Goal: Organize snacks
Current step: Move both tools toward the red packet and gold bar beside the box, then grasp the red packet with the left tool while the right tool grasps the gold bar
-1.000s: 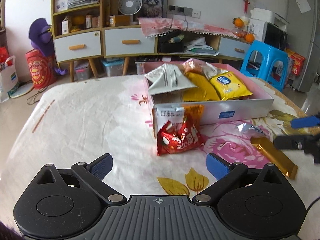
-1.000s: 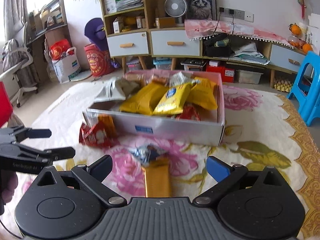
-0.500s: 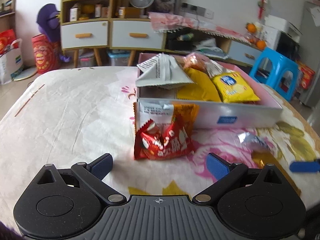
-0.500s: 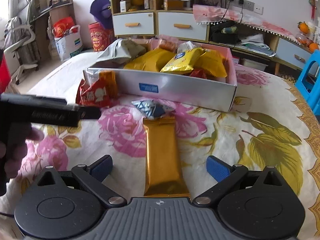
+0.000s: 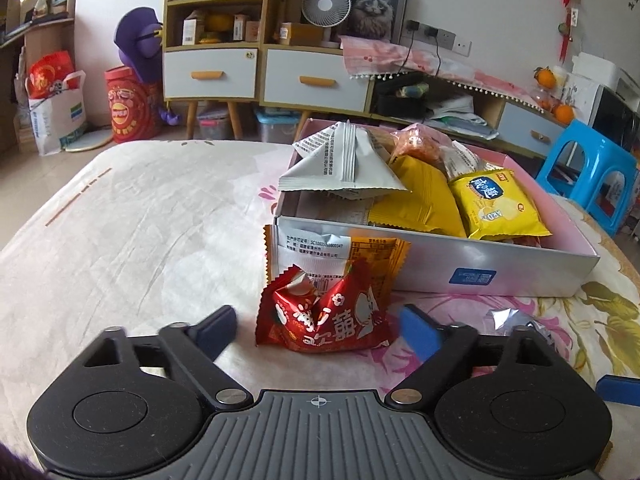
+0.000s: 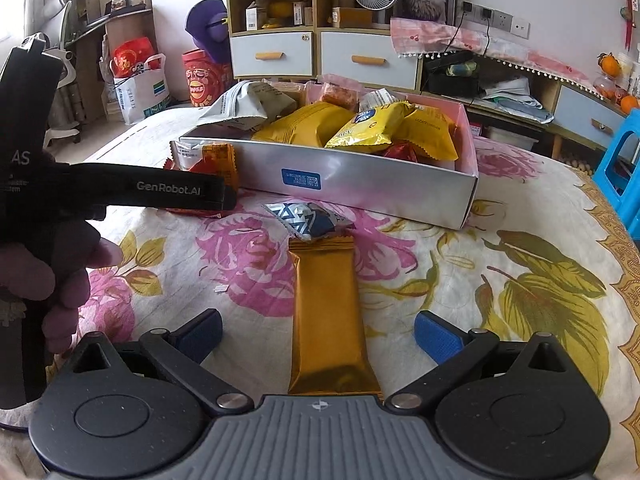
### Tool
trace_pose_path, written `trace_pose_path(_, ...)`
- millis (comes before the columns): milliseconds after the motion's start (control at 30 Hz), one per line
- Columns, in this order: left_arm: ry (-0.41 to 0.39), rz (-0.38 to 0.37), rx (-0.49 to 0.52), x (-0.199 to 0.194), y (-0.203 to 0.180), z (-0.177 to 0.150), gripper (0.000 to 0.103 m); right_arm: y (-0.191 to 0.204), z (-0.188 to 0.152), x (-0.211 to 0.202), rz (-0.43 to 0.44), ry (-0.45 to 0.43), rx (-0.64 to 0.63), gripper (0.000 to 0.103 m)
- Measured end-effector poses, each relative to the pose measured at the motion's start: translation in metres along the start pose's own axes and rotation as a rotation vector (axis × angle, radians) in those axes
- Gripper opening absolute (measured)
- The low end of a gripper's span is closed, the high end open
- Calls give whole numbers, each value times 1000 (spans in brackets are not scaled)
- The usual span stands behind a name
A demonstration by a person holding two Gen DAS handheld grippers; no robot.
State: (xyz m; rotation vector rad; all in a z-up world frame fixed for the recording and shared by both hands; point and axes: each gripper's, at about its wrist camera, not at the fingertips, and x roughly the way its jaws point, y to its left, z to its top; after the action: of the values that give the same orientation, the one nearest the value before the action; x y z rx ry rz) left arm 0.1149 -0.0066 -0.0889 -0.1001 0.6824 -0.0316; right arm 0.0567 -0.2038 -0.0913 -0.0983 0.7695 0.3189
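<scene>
Left fingers: the left gripper (image 5: 316,330) has its blue-padded fingers (image 5: 214,330) spread wide, one on each side of the red snack packet (image 5: 326,312), not pinching it.
Right fingers: the right gripper (image 6: 318,336) is likewise spread wide, with the gold bar wrapper (image 6: 328,312) lying lengthwise between the fingers (image 6: 438,338), not touched by either pad.
Red snack packet: crumpled, lying on the floral cloth (image 5: 132,232) just in front of the box's near left corner.
Orange-and-white packet (image 5: 340,248): standing behind the red one, leaning against the silver wall of the box (image 5: 520,264).
Box contents: a grey-white folded bag (image 5: 340,164) at the left end, yellow packets (image 5: 496,204) in the middle and right (more wrappers sit behind them, too jumbled to name).
Gold bar wrapper: flat on the cloth, its far end touching a small blue-and-silver packet (image 6: 310,218), which lies just in front of the box.
Hand: the person's left hand (image 6: 56,276) grips the left gripper's black handle at the left edge of the right wrist view.
Surface: cannot tell whether the cloth covers a tabletop or a bed.
</scene>
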Motion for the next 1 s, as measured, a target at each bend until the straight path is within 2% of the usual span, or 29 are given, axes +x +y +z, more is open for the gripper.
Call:
trace_pose_path(33,-3,6,3,-1,1,0,73,0,0,0,0,0,0,95)
trace_pose_path(67,-5,10,4,-1,2,1,64,0,0,0,-1,-2,-1,95)
trace_pose_path(167,-3,2,-6,-3,8,1,58,1,-1,-2,2,-8,-2,91)
trace_pose_path(300,2,-12,-8,-5,14,1,54,3,-1,-5,12,-19,-12,82)
trace_pose_path(667,33,-47,22,-19,21,-6,53,9,0,-8,22,-32,-19,63)
trace_pose_path(1000,33,-75,56,-31,17,-17,53,11,3,-9,15,-36,-10,33)
